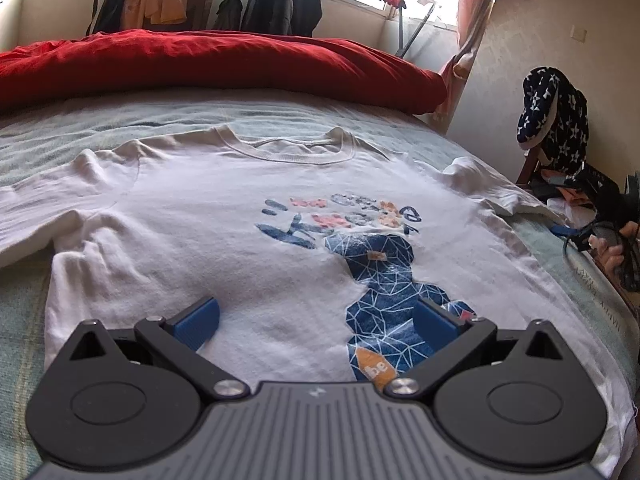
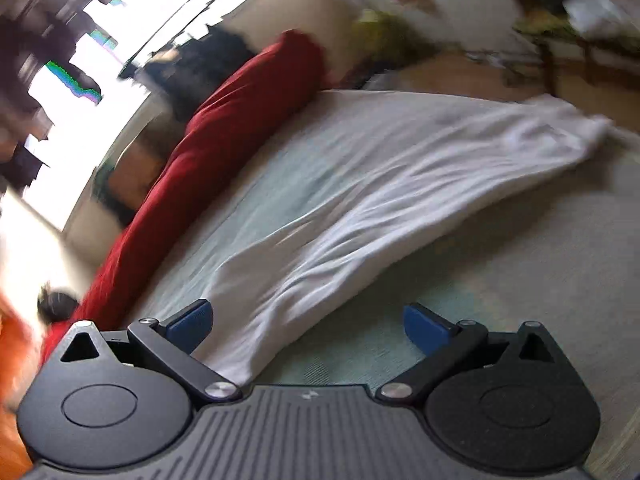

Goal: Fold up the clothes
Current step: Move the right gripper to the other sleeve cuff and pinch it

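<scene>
Folding barely started | t-shirt [image 1: 224, 216] flat on bed [image 1: 24, 312], unfolded | my left gripper [image 1: 316, 320] and right gripper [image 2: 308, 324] both spread, empty

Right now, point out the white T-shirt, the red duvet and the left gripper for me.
white T-shirt [image 1: 192, 216]: left wrist view, plain chest fabric left of the print.
red duvet [image 1: 224, 60]: left wrist view, middle of its bulk behind the collar.
left gripper [image 1: 316, 316]: left wrist view, midway between blue fingertips, open.

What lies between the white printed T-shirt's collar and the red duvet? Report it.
Only bare pale green bedsheet between the white printed T-shirt collar and red duvet, in the left wrist view.
</scene>
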A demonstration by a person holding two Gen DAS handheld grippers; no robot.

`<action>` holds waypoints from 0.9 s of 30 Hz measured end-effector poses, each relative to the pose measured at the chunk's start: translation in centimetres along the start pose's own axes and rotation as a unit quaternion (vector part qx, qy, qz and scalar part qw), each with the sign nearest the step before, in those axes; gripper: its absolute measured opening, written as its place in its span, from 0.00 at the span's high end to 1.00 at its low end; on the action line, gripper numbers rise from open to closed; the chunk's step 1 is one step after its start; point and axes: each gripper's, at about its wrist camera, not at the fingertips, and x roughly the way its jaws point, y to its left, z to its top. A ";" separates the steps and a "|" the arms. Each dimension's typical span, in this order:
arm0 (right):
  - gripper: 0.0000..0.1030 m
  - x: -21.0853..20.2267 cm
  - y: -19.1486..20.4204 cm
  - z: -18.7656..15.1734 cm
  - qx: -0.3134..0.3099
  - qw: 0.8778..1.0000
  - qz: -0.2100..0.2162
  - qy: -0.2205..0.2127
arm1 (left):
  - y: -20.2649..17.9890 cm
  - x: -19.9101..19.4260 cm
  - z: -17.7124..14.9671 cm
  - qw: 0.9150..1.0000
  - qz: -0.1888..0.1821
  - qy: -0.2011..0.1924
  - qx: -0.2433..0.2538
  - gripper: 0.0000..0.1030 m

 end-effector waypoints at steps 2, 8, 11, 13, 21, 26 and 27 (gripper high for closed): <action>0.00 0.2 -1.9 0.7 0.046 0.998 0.019 -0.025 | 0.0 0.1 0.0 1.000 0.001 0.000 0.002 0.01; 0.00 1.8 -2.7 1.4 0.079 0.994 0.010 -0.074 | 0.1 0.2 -0.1 1.000 0.001 -0.001 0.002 0.01; 0.00 2.8 -2.0 1.6 0.058 0.995 -0.014 -0.086 | 0.1 0.2 -0.1 1.000 0.000 -0.001 0.003 0.01; 0.00 3.4 -2.1 1.9 0.060 0.993 -0.022 -0.099 | 0.0 0.2 -0.1 1.000 0.000 -0.001 0.003 0.01; 0.00 4.7 -3.0 2.8 0.054 0.990 -0.044 -0.121 | 0.1 0.3 -0.2 1.000 -0.001 -0.002 0.002 0.01; 0.00 4.9 -2.7 2.6 0.030 0.990 -0.059 -0.128 | 0.2 0.3 -0.2 1.000 -0.002 -0.003 0.001 0.01; 0.00 4.9 -2.6 2.5 0.027 0.989 -0.062 -0.130 | 0.2 0.3 -0.2 1.000 -0.003 -0.003 0.001 0.01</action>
